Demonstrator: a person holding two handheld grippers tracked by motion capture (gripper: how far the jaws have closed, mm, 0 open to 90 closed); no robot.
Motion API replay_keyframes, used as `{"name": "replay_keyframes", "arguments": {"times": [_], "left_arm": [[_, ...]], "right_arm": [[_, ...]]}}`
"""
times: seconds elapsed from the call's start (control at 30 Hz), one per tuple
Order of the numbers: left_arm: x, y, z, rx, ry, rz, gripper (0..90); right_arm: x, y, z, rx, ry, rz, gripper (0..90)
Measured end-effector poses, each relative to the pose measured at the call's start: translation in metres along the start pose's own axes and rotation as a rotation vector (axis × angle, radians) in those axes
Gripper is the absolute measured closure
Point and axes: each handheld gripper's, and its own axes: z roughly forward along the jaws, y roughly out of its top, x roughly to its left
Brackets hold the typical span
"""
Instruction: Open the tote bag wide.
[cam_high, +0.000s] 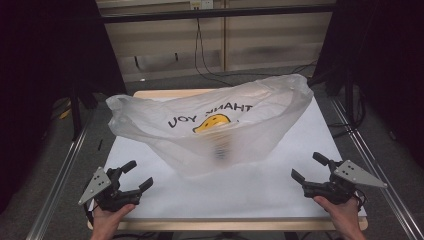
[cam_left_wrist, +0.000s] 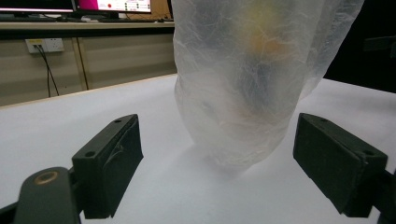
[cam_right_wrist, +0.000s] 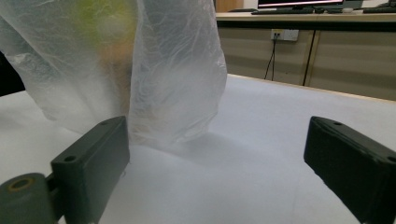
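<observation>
Right now you are between grips: both grippers sit near your edge of the white surface (cam_high: 260, 192), and the bag (cam_high: 215, 125) stands apart from them at the middle, billowed wide with its mouth up and a blurred dark thing inside. Your left gripper (cam_high: 134, 176) has its jaws spread with nothing between them, and your right gripper (cam_high: 309, 168) is spread and empty too. In the left gripper view the bag's (cam_left_wrist: 243, 93) rounded bottom rests on the surface straight ahead, between the jaws but well beyond them. I judge the step to be the approach to the bag. Next, pick your hold, likely the upper rim on each side, and bring each gripper in slowly; the thin film will slip and crumple if you pinch too little.
</observation>
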Motion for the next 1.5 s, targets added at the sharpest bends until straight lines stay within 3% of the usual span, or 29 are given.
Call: {"name": "replay_keyframes", "arguments": {"times": [0.03, 0.07, 0.1, 0.13, 0.17, 0.23, 0.27, 0.3, 0.33, 0.4, 0.5, 0.53, 0.57, 0.6, 0.7, 0.73, 0.8, 0.9, 0.93, 0.97, 1.0, 1.17, 1.27, 1.3, 1.43, 1.5], "left_arm": [[-0.002, 0.0, 0.001, -0.009, -0.008, -0.032, 17.6], [-0.003, 0.0, 0.002, -0.01, -0.014, -0.032, 20.0], [-0.001, 0.001, 0.001, 0.018, -0.013, -0.002, 21.3], [-0.004, 0.001, 0.003, -0.003, -0.023, -0.04, 26.5], [-0.002, 0.002, 0.001, 0.02, -0.039, 0.0, 29.7], [-0.004, 0.003, 0.002, 0.011, -0.04, -0.018, 32.8], [-0.005, 0.004, 0.002, 0.003, -0.05, -0.024, 39.9], [-0.004, 0.004, 0.003, 0.009, -0.071, -0.023, 44.7], [-0.004, 0.004, 0.003, 0.009, -0.071, -0.023, 47.9], [-0.005, 0.006, 0.003, 0.019, -0.064, -0.007, 51.6], [-0.007, 0.013, 0.003, 0.022, -0.099, -0.008, 63.4], [-0.007, 0.015, 0.005, 0.009, -0.132, -0.008, 67.3], [-0.01, 0.018, 0.004, 0.013, -0.111, -0.005, 70.1], [-0.009, 0.02, 0.005, 0.013, -0.145, -0.003, 71.6], [-0.011, 0.026, 0.006, 0.02, -0.138, 0.005, 78.4], [-0.014, 0.027, 0.007, 0.018, -0.151, -0.015, 78.4], [-0.016, 0.034, 0.008, 0.042, -0.181, 0.015, 85.5], [-0.02, 0.038, 0.008, 0.034, -0.206, 0.001, 90.0], [-0.022, 0.039, 0.008, 0.028, -0.214, 0.006, 90.0], [-0.023, 0.042, 0.007, 0.033, -0.218, 0.037, 90.0], [-0.025, 0.046, 0.008, 0.031, -0.261, 0.042, 90.0], [-0.029, 0.059, 0.008, -0.015, -0.289, 0.036, 90.0], [-0.03, 0.063, 0.009, -0.028, -0.263, 0.048, 90.0], [-0.029, 0.065, 0.01, -0.027, -0.282, 0.046, 90.0], [-0.032, 0.079, 0.014, -0.072, -0.267, 0.055, 90.0], [-0.034, 0.087, 0.014, -0.086, -0.277, 0.082, 90.0]], "right_arm": [[0.0, 0.0, 0.0, 0.005, 0.004, 0.0, 9.7], [0.001, 0.0, 0.001, 0.004, 0.007, -0.002, 11.0], [0.001, 0.0, 0.001, 0.011, 0.01, -0.002, 13.0], [0.001, 0.0, 0.002, 0.015, 0.022, 0.002, 21.1], [0.001, 0.0, 0.002, 0.02, 0.029, 0.001, 22.7], [0.0, 0.001, 0.002, 0.02, 0.029, -0.001, 26.5], [0.0, 0.002, 0.003, 0.018, 0.045, 0.007, 35.2], [-0.001, 0.003, 0.003, 0.016, 0.049, 0.007, 38.3], [-0.001, 0.003, 0.003, 0.016, 0.049, 0.007, 38.3], [-0.002, 0.004, 0.005, 0.013, 0.064, 0.006, 46.7], [-0.002, 0.007, 0.008, 0.011, 0.089, 0.004, 58.4], [-0.001, 0.008, 0.009, 0.014, 0.097, 0.007, 60.9], [0.0, 0.009, 0.01, 0.012, 0.104, 0.006, 64.1], [0.0, 0.01, 0.011, 0.01, 0.115, 0.002, 66.4], [0.001, 0.016, 0.012, 0.001, 0.134, 0.004, 74.6], [0.001, 0.016, 0.012, 0.001, 0.134, 0.004, 74.6], [0.003, 0.023, 0.015, 0.0, 0.159, -0.002, 82.2], [0.005, 0.029, 0.018, 0.002, 0.193, -0.001, 89.7], [0.005, 0.029, 0.018, 0.002, 0.193, -0.001, 89.7], [0.006, 0.034, 0.019, 0.013, 0.201, -0.004, 90.0], [0.007, 0.036, 0.02, 0.011, 0.215, -0.006, 90.0], [0.016, 0.052, 0.026, 0.007, 0.247, -0.016, 90.0], [0.02, 0.058, 0.03, 0.005, 0.261, -0.023, 90.0], [0.024, 0.064, 0.035, 0.0, 0.272, -0.025, 90.0], [0.027, 0.076, 0.045, -0.017, 0.292, -0.029, 90.0], [0.027, 0.082, 0.049, -0.029, 0.298, -0.026, 90.0]]}}
